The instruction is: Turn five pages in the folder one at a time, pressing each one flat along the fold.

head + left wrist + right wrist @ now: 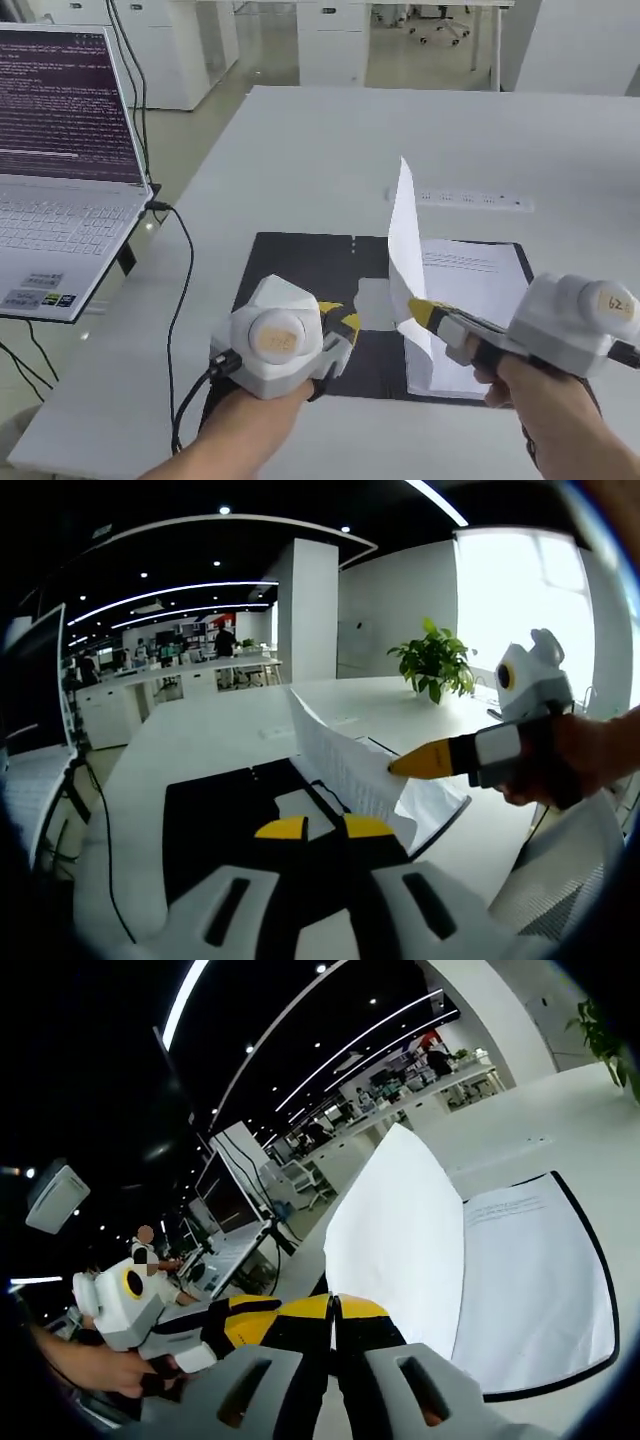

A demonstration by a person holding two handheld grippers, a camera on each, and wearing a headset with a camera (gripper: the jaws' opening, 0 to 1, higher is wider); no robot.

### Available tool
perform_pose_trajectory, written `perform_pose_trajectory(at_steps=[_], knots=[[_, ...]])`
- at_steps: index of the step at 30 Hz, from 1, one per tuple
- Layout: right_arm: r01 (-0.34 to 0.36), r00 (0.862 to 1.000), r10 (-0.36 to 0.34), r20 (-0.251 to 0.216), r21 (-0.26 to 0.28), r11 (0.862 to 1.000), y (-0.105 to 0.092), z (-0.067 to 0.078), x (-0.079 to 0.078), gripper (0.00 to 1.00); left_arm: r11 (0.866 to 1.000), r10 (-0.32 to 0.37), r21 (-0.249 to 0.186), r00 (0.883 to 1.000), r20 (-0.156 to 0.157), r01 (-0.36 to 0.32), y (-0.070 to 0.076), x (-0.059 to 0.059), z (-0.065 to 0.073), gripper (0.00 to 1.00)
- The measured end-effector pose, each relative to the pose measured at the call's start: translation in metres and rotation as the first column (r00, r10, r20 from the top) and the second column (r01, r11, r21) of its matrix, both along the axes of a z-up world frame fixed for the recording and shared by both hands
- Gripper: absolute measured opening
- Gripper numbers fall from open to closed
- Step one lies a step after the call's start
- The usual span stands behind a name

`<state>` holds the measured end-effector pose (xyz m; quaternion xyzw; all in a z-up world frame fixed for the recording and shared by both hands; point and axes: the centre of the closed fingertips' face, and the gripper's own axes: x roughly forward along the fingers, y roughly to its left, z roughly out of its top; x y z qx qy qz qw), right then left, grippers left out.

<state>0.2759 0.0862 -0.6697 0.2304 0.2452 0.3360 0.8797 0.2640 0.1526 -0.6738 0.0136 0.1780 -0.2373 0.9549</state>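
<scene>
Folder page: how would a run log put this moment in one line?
step: page turn | right gripper: shut on page, page upright | left gripper: open, over folder left side

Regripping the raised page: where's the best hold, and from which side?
Take the page on its near edge, low down, coming from the person's side with one finger on each face: it stands almost upright, and the right gripper already pinches it there.

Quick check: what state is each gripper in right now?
Left gripper: open, holding nothing.
Right gripper: shut on the lifted page.
</scene>
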Motion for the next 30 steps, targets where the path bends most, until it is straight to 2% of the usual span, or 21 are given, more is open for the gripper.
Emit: perform_pose_trajectory(at_steps=[9, 13, 17, 30], knots=[[-0.050, 0.999, 0.050, -0.022, -0.011, 0.999, 0.031, -0.011, -0.002, 0.00, 0.999, 0.041, 0.005, 0.999, 0.009, -0.041, 0.027, 0.000, 0.002, 0.10], [-0.076, 0.996, 0.075, -0.041, -0.031, 0.997, 0.043, -0.022, -0.002, 0.00, 0.998, 0.060, 0.005, 0.998, 0.004, -0.060, 0.037, -0.002, 0.000, 0.10], [-0.101, 0.993, 0.096, -0.069, -0.069, 0.992, 0.054, -0.036, -0.003, 0.00, 0.997, 0.072, 0.010, 0.997, -0.008, -0.072, 0.045, -0.003, -0.006, 0.10], [-0.158, 0.981, 0.141, -0.131, -0.128, 0.979, 0.081, -0.072, -0.002, 0.00, 0.996, 0.089, 0.029, 0.995, -0.056, -0.087, 0.064, -0.008, -0.028, 0.10]])
